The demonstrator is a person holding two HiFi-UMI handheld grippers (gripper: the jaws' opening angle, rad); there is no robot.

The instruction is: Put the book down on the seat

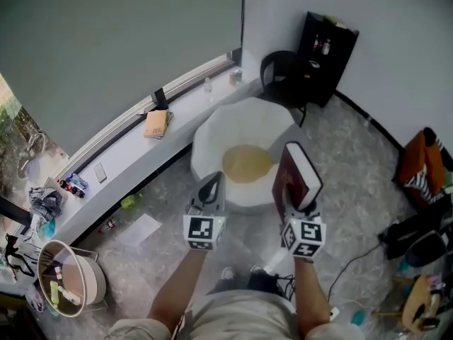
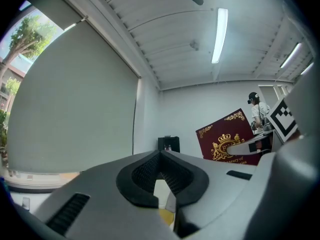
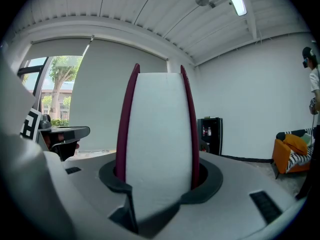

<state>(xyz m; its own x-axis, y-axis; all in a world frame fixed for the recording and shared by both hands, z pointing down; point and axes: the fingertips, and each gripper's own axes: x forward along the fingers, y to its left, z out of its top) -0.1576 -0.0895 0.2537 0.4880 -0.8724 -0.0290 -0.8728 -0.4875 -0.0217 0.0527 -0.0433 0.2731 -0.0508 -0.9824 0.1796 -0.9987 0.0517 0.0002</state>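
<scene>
Count: two grippers, one maroon book [image 1: 300, 173], one white seat [image 1: 212, 134] with one yellow cushion [image 1: 248, 163]. One tan book-like item [image 1: 156, 124] lies on the window ledge [image 1: 180, 112], well beyond the left jaws.

Right gripper [image 1: 291, 194]: jaws part-open and clamped on the book, one pad on each cover. In the right gripper view the book [image 3: 159, 124] fills the whole gap between the jaws [image 3: 159, 180], with no slack on either side.

Left gripper [image 1: 210, 188]: jaws closed, tips touching, nothing held. In the left gripper view [image 2: 161, 156] a small gap behind the tips shows only white seat and yellow cushion past them. The book [image 2: 225, 141] sits off to the right of these jaws, front cover with its gold crown facing them.

Book pose:
- Standing on edge, covers vertical, gripped at its near end.
- Long axis runs straight out from the right jaws, in line with them.
- White page block faces back into the jaws, a maroon cover on each side.
- Far end points away from the person, tilted up.

Position: the book is in the air, not down on the seat. In the head view it sits over the seat's near right rim. The cushion is ahead of the right jaws and to their left. The left jaws point at the seat's near rim.
</scene>
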